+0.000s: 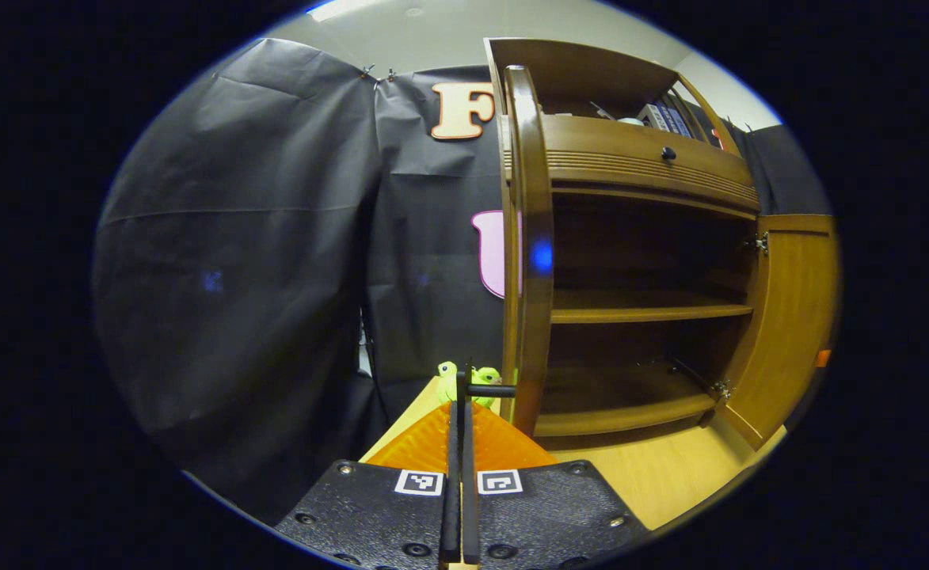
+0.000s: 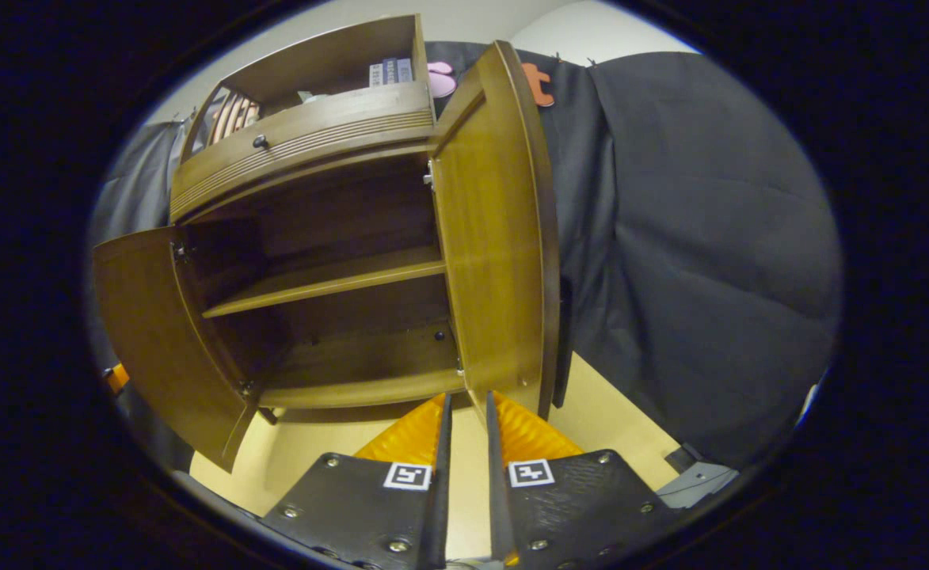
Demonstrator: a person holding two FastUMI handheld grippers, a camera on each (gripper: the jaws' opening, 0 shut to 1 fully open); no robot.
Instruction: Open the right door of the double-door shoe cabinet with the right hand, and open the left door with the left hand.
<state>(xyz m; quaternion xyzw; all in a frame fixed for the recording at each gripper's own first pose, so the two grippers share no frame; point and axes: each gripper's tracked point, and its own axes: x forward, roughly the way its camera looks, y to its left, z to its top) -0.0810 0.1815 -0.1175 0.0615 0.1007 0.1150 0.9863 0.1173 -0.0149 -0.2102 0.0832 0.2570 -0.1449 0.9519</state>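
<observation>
Left gripper (image 1: 461,396) jaws pinch left door (image 1: 529,237) handle; right gripper (image 2: 464,408) jaws narrow, empty.

left gripper (image 1: 461,396) seemingly closed, right gripper (image 2: 464,412) slightly parted.

Both rigs look the same: left gripper (image 1: 461,378) and right gripper (image 2: 464,404) each have textured black plates with silver screws, two small square black-and-white markers, and ribbed orange wedges behind the fingers.
</observation>
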